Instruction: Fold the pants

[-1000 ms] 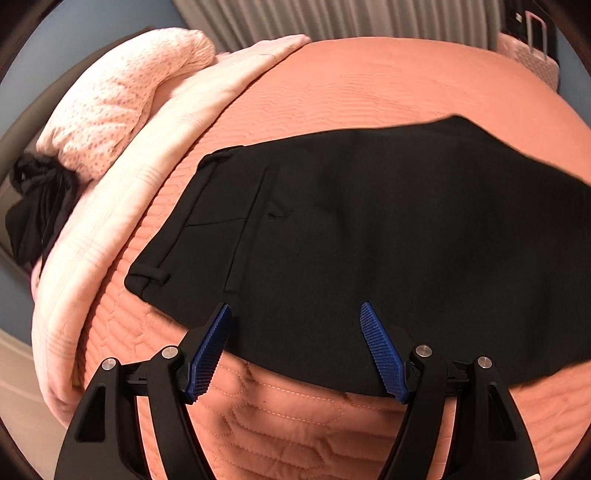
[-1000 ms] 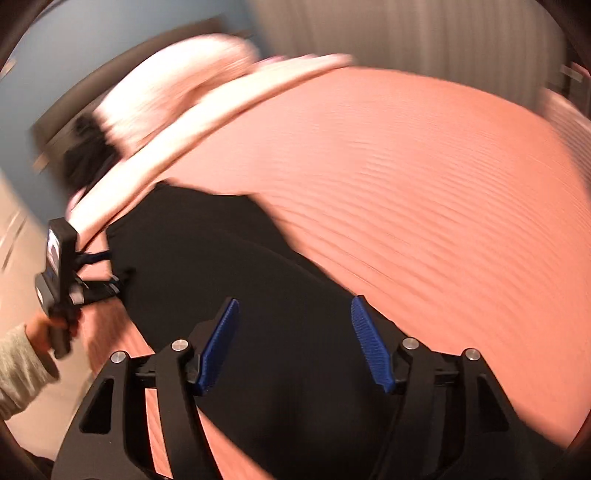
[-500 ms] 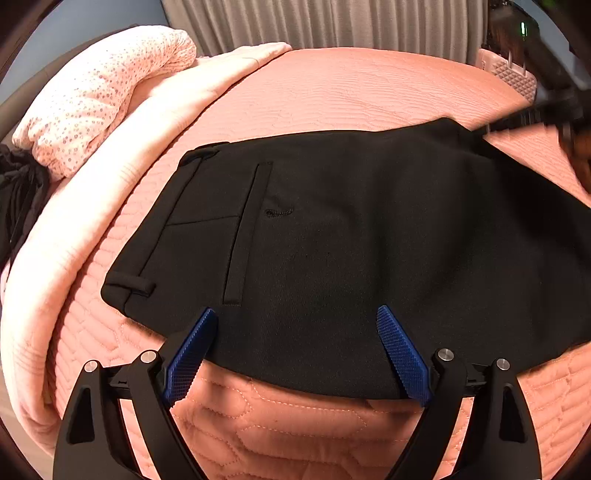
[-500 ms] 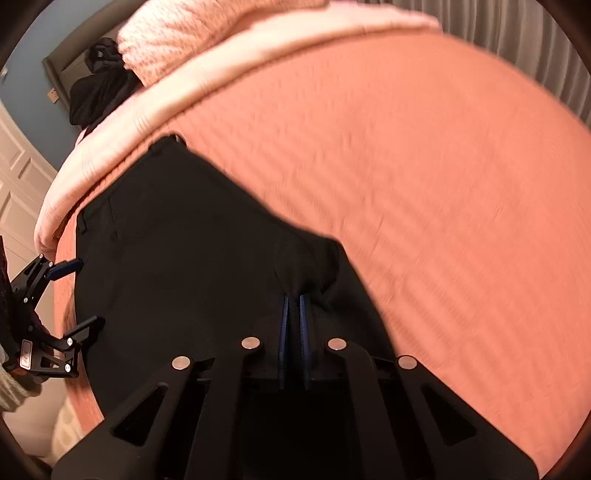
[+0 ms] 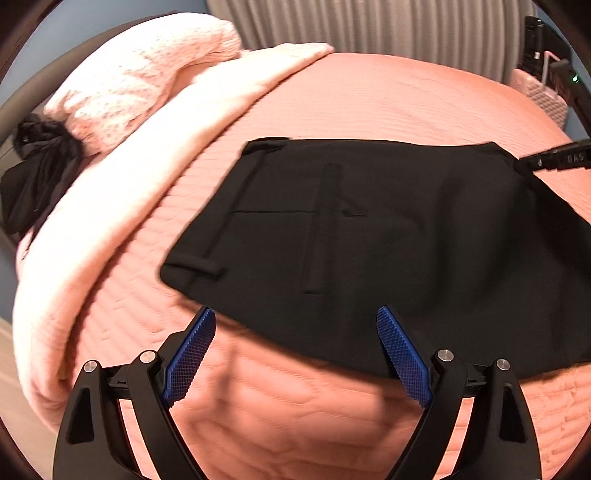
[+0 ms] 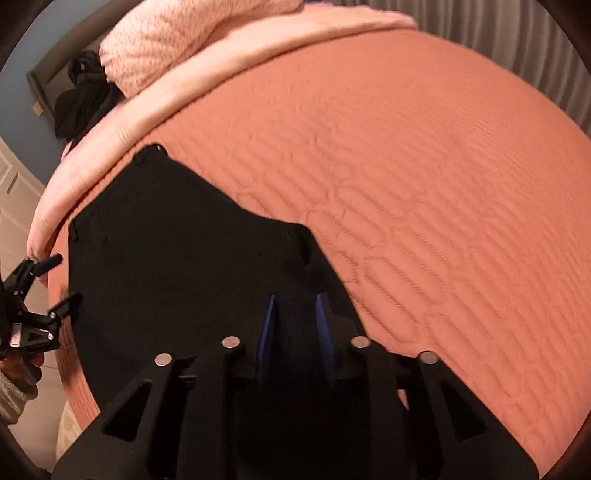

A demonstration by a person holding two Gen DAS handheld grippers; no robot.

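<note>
Left wrist: pants (image 5: 388,229) on quilted bedspread (image 5: 406,96), curtain (image 5: 369,26) behind.

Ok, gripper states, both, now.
Left gripper: just opened wide, empty, above pants edge.
Right gripper: jaws just opening, partly open, pants between, unpinched.

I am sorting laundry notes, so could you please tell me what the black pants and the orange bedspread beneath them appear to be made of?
The black pants look like a smooth, matte woven dress fabric: they lie flat, with a crisp welt pocket and belt loops and no sheen. The orange bedspread looks like a padded, quilted textile, probably cotton or a microfibre: stitched elongated hexagon lines puff its soft, dull surface.
</note>
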